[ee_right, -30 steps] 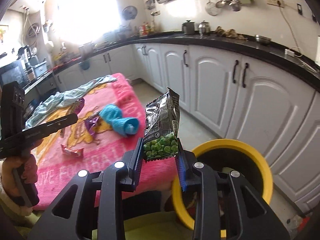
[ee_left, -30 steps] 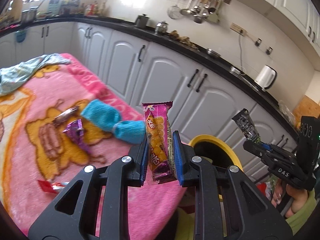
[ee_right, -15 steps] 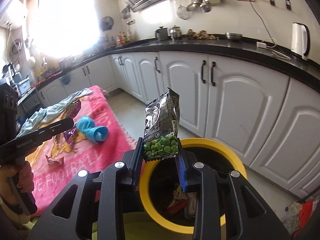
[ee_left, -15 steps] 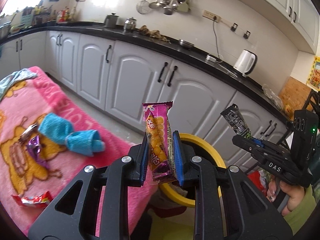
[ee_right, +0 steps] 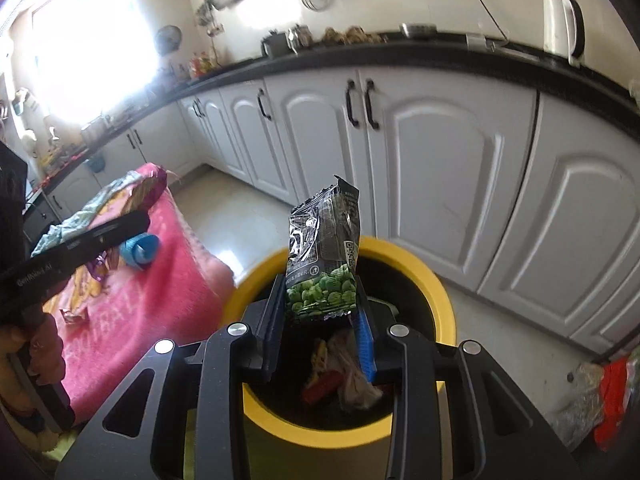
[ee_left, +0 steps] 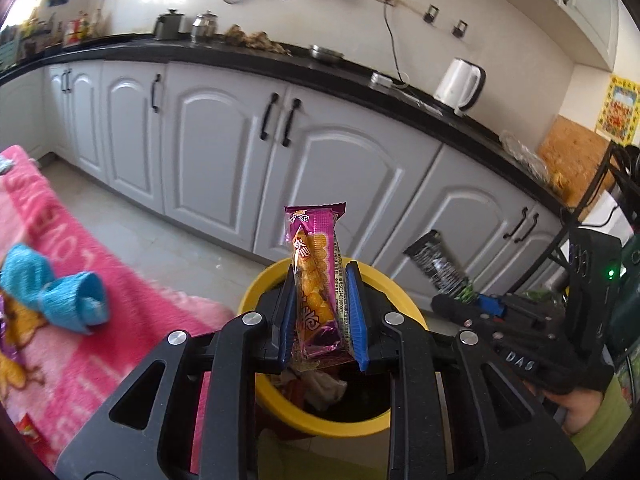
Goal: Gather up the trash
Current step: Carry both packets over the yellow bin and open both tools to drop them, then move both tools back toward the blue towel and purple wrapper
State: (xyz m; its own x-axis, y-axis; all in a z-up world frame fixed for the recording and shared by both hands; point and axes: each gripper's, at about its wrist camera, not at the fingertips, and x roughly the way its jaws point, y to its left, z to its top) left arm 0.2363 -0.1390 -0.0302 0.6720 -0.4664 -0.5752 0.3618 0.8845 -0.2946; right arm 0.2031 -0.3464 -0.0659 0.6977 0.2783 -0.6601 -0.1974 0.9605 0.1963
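Far left of the left gripper (ee_left: pixel 320 312): pink blanket (ee_left: pixel 120 320) with blue socks (ee_left: pixel 72 304) lying on it. Left gripper pinches a purple snack wrapper (ee_left: pixel 316 276) upright between its blue pads, directly over the yellow bin (ee_left: pixel 332 428), which already holds trash. To its right, the right gripper (ee_right: pixel 322 320) is also over the bin, jaws opening, green pea packet (ee_right: pixel 324 256) standing between them; left pad touches the packet, right pad looks just clear of it. White cabinets (ee_left: pixel 224 148) stand beyond both tools.

Glossy foil snack pkt (ee_left: pixel 318 280), smooth yellow plastic bin (ee_right: pixel 442 292), fuzzy pink blanket (ee_left: pixel 120 320)
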